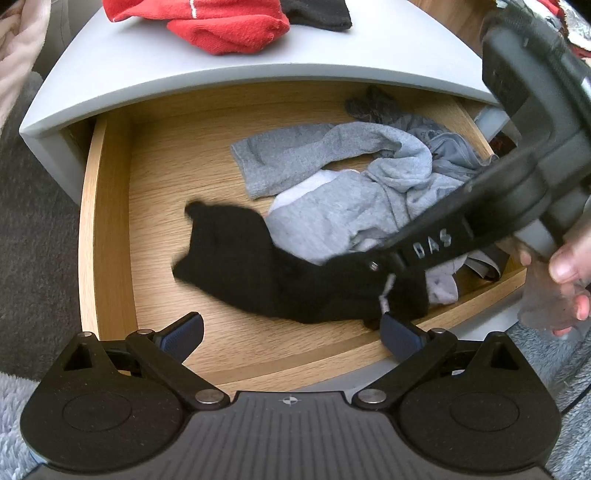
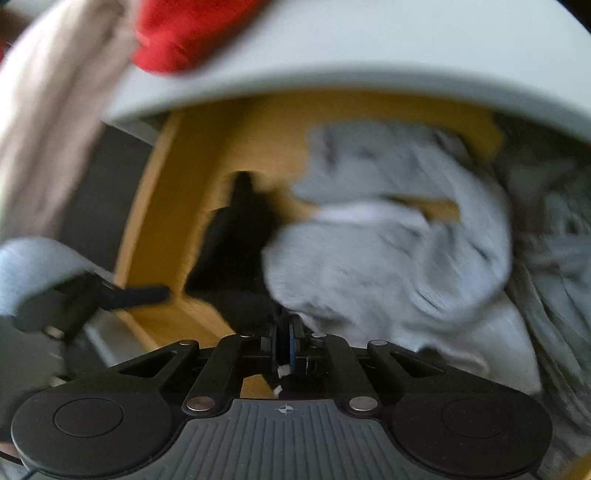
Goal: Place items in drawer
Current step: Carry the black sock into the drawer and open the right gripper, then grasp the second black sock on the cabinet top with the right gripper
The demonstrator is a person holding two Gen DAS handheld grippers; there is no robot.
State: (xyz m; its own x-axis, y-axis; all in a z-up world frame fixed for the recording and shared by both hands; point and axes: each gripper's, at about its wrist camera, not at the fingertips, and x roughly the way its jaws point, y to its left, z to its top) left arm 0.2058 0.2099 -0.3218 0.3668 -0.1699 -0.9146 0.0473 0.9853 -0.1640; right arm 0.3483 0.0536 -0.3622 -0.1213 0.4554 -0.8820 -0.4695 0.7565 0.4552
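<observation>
The wooden drawer (image 1: pixel 110 229) stands pulled out from a grey cabinet (image 1: pixel 147 74). A black sock (image 1: pixel 251 258) hangs low over the drawer floor, its far end by the grey clothes (image 1: pixel 332 206). My right gripper (image 1: pixel 373 266) comes in from the right, shut on the sock's near end, where a white tag dangles. The blurred right wrist view shows that gripper (image 2: pixel 286 339) pinched shut on the black sock (image 2: pixel 236 240). My left gripper (image 1: pixel 291 328) is open over the drawer's front edge with nothing between its fingers.
A red garment (image 1: pixel 221 26) and a black one (image 1: pixel 321 14) lie on the cabinet top. Grey socks and underwear fill the drawer's right half; bare wood shows on its left. A person's hand (image 1: pixel 569 266) holds the right gripper. Grey carpet lies to the left.
</observation>
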